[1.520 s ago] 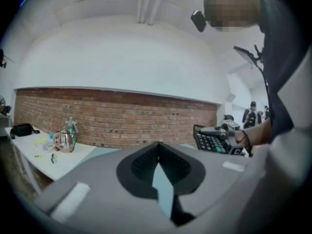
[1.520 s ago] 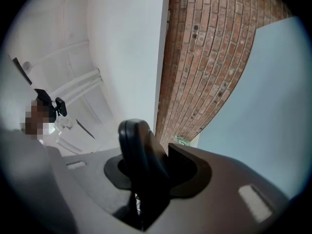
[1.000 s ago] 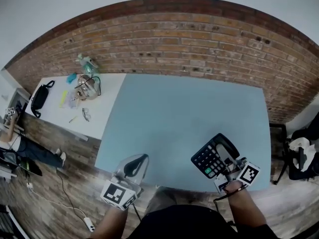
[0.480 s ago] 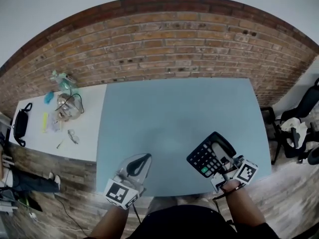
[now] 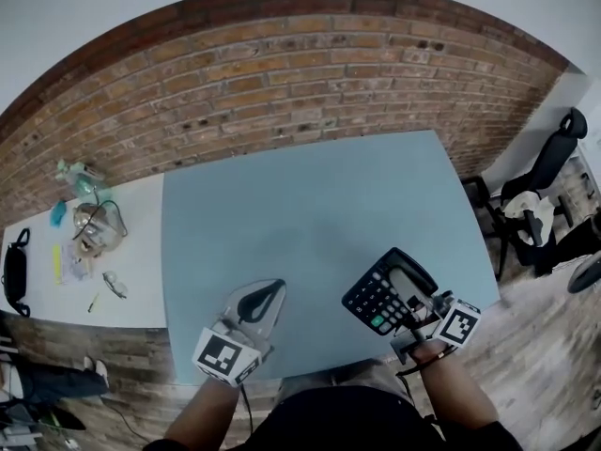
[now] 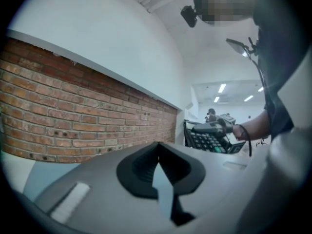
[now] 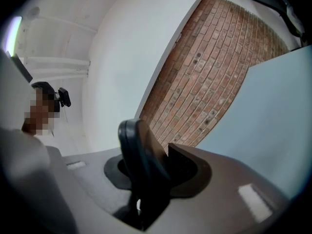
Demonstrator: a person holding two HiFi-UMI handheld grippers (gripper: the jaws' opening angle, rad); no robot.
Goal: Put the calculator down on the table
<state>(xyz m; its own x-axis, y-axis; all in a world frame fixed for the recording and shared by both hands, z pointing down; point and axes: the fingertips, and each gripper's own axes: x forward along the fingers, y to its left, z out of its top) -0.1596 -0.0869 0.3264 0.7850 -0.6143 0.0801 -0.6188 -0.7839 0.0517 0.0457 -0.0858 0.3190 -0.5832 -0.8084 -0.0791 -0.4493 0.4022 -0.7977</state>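
we note the right gripper [image 5: 414, 303] clamped on a black rectangular calculator [image 5: 379, 295] (keypad up) over the matte blue table [image 5: 310, 205]; left gripper [image 5: 267, 295] jaws meet, empty.

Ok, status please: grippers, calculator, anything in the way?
Right gripper shut on calculator, held over table, not down. Left gripper shut, empty. Path clear.

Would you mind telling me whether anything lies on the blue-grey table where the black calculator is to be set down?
Nothing visible does. The blue-grey table is bare beneath the black calculator held in the right gripper; the left gripper hangs over the near edge, well to the side. The only clutter sits on the white table.
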